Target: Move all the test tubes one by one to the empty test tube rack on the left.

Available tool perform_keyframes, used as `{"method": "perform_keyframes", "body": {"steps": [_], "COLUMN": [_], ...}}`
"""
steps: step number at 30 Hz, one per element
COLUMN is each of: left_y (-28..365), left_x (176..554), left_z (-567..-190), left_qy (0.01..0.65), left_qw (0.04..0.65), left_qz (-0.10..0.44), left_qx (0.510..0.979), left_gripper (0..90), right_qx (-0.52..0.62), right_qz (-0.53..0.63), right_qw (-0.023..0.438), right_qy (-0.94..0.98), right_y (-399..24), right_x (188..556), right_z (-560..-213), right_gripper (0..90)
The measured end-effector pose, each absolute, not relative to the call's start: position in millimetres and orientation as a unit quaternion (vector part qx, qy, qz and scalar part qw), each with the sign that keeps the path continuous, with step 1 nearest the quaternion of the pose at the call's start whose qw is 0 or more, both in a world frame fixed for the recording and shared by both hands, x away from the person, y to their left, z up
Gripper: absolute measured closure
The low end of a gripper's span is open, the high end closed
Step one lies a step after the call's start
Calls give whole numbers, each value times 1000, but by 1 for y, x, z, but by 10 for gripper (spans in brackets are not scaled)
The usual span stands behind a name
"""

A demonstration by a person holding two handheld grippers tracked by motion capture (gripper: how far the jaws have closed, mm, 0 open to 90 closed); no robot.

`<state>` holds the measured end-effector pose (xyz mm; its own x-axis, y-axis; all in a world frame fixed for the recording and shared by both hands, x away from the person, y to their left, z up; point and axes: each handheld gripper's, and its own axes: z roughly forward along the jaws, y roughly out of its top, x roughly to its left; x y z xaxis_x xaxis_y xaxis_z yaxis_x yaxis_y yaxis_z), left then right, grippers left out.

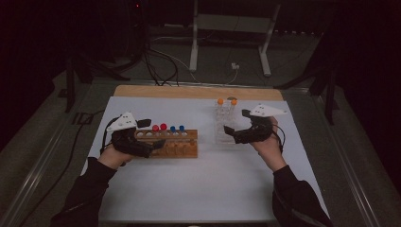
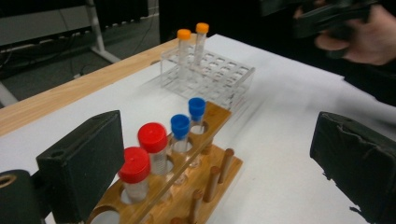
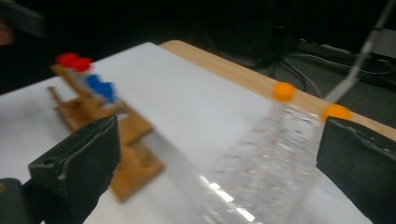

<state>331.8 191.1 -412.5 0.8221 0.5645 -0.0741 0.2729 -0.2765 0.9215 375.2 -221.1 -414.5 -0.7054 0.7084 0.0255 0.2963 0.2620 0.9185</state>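
High view, items: wooden rack (image 1: pixel 166 143) at centre left, with red- and blue-capped tubes (image 1: pixel 163 126); clear rack (image 1: pixel 223 124) at centre right, with two orange-capped tubes (image 1: pixel 220 101). My left gripper (image 1: pixel 152 136) gapes empty beside the wooden rack; my right gripper (image 1: pixel 235 124) gapes empty against the clear rack. Risk: a careless sweep could tip those orange-capped tubes.

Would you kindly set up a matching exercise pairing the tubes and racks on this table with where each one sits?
Things:
1. red-capped tubes
2. blue-capped tubes
3. orange-capped tubes
4. left gripper

Places:
A. in the clear plastic rack
B. in the wooden rack, at the end nearer the clear rack
C. in the wooden rack, at the end nearer the left gripper
D. open over the wooden rack's left part, holding nothing

Pairs: 1-C, 2-B, 3-A, 4-D
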Motion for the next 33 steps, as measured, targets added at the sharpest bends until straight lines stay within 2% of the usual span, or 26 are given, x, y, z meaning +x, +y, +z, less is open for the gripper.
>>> {"method": "perform_keyframes", "body": {"steps": [9,11,14,19,25,33], "left_y": [191,191,190,190,189,190], "left_x": [329,328,329,329,328,328], "left_z": [-409,-409,-409,-409,-409,-408], "left_qy": [262,259,258,259,257,256], "left_qw": [545,547,545,546,545,546], "left_qz": [137,135,132,130,131,132], "left_qx": [785,785,787,786,787,787], "left_gripper": [39,39,39,39,39,39], "right_qx": [366,374,389,409,425,434], "right_qz": [494,494,488,476,460,448], "right_qw": [219,219,219,224,217,212], "right_qy": [757,754,750,745,749,752], "right_y": [-231,-233,-234,-237,-239,-237], "right_x": [409,415,423,436,450,463], "right_z": [-435,-439,-444,-453,-463,-471], "right_gripper": [3,83,94,171,363,532]}}
